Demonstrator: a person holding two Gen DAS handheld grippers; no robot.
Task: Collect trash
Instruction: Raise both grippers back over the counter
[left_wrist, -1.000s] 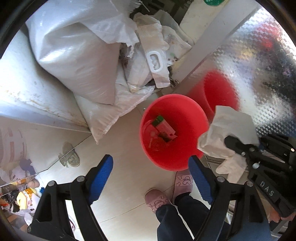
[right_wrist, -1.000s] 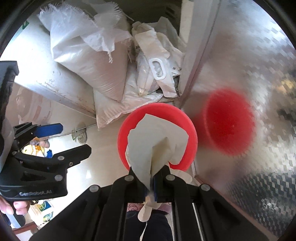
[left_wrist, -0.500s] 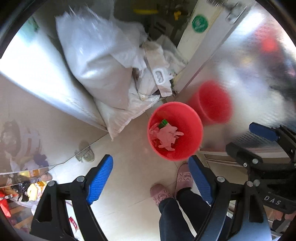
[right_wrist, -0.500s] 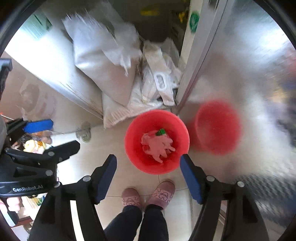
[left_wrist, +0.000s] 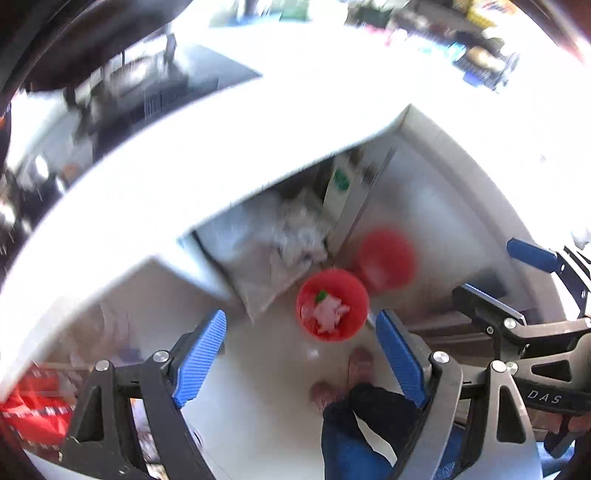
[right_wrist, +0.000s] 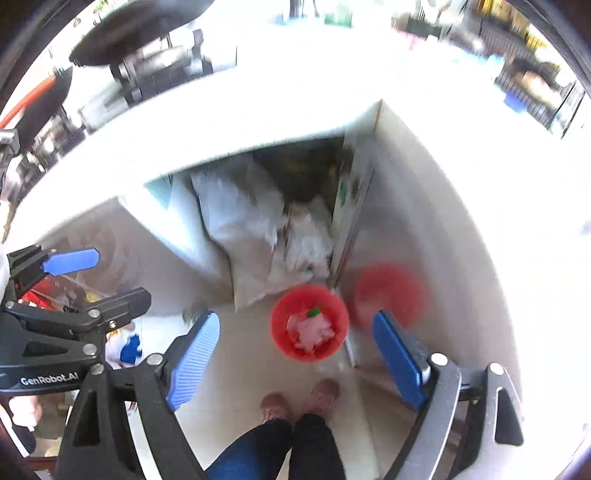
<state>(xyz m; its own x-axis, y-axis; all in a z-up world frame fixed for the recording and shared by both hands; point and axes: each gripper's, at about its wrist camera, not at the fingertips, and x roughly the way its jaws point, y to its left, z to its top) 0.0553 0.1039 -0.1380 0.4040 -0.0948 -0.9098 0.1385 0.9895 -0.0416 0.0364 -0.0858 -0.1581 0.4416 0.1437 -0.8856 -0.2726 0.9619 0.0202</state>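
A red bin (left_wrist: 332, 303) stands on the floor far below, also in the right wrist view (right_wrist: 309, 322). Crumpled tissue (left_wrist: 327, 313) (right_wrist: 308, 330) lies inside it beside a small green item (left_wrist: 321, 295). My left gripper (left_wrist: 303, 354) is open and empty, high above the bin. My right gripper (right_wrist: 295, 356) is open and empty, also high above the bin. Each gripper shows in the other's view, the right at the right edge (left_wrist: 517, 295), the left at the left edge (right_wrist: 74, 280).
White sacks (right_wrist: 240, 221) lie piled under a white counter (left_wrist: 221, 155) behind the bin. A shiny metal panel (right_wrist: 399, 236) reflects the bin on the right. The person's pink slippers (right_wrist: 299, 400) stand on the pale floor in front of the bin.
The right gripper opened and the tissue dropped into the red bin. Both grippers then rose well away from the bin, so the counter top has come into view.
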